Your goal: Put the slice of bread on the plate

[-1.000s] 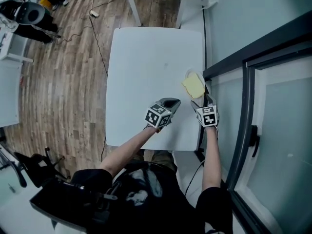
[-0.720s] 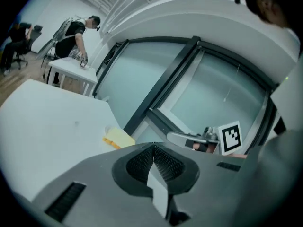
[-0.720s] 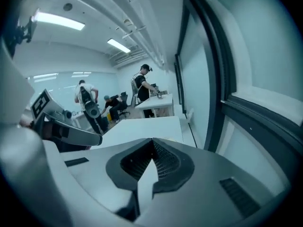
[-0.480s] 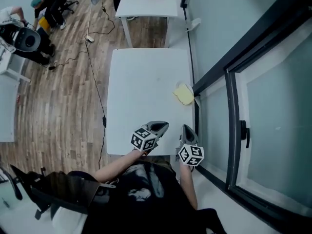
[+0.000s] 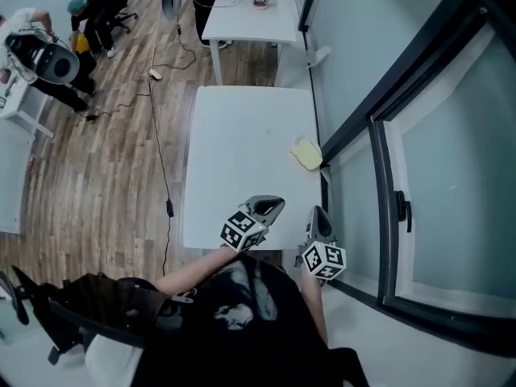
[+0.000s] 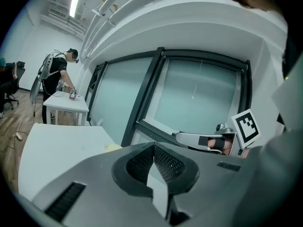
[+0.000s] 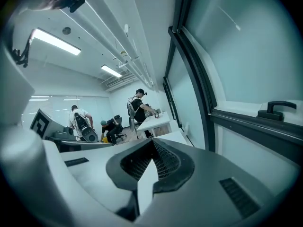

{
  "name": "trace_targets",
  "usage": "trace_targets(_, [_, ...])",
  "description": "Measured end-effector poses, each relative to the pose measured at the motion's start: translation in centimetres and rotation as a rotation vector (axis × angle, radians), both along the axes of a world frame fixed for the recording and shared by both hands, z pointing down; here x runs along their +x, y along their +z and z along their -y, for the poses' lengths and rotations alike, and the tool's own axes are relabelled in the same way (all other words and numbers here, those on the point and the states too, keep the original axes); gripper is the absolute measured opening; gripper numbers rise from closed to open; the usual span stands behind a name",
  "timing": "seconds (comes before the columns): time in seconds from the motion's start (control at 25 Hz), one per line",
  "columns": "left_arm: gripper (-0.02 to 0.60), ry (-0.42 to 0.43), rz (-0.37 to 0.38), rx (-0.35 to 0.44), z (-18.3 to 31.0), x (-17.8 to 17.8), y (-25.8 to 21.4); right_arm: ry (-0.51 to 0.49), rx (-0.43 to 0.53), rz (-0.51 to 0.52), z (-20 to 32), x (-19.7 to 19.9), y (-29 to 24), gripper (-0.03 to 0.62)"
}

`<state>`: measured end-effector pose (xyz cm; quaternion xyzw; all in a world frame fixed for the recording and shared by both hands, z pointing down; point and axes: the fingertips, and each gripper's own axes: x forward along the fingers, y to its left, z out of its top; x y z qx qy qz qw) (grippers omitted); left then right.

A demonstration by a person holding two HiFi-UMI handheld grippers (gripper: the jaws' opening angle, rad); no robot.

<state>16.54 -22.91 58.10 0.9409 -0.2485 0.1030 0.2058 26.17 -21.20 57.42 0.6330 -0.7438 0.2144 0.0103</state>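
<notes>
The pale yellow slice of bread (image 5: 307,155) lies at the right edge of the white table (image 5: 242,160), on a white plate (image 5: 297,144) that barely shows against the tabletop. In the left gripper view the bread (image 6: 113,147) peeks out just past the jaws. My left gripper (image 5: 276,203) hangs over the table's near edge, well short of the bread, its jaws shut and empty (image 6: 154,148). My right gripper (image 5: 318,210) is off the table's near right corner, beside the window wall. Its jaws are shut on nothing (image 7: 152,143).
A glass wall with a dark frame (image 5: 379,119) runs along the table's right side. A second white desk (image 5: 250,10) stands behind, with people at it and further left. Cables (image 5: 161,95) trail over the wooden floor to the left.
Both grippers have drawn back from the bread toward the table's near edge and risen. The right gripper was right beside the slice a second ago. The bread has stayed where it was.
</notes>
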Motion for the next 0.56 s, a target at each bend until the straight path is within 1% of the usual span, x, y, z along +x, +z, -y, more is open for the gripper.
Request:
trace_targets(0.12, [0.005, 0.015, -0.018, -0.001, -0.9, -0.1, -0.3, -0.022, 0.009, 0.025, -1.1, -1.0, -0.1, 0.009])
trace_targets(0.24, [0.005, 0.004, -0.016, 0.003, -0.8, -0.7, -0.3, -0.045, 0.011, 0.033, -1.4, -1.6, 0.0, 0.009])
trace_targets(0.4, [0.005, -0.016, -0.011, -0.007, -0.7, -1.4, 0.0, -0.029, 0.020, 0.023, -1.5, -1.1, -0.4, 0.009])
trace_targets(0.56, [0.005, -0.034, -0.014, 0.000, -0.3, -2.0, -0.3, -0.029, 0.017, 0.021, -1.5, -1.2, -0.2, 0.009])
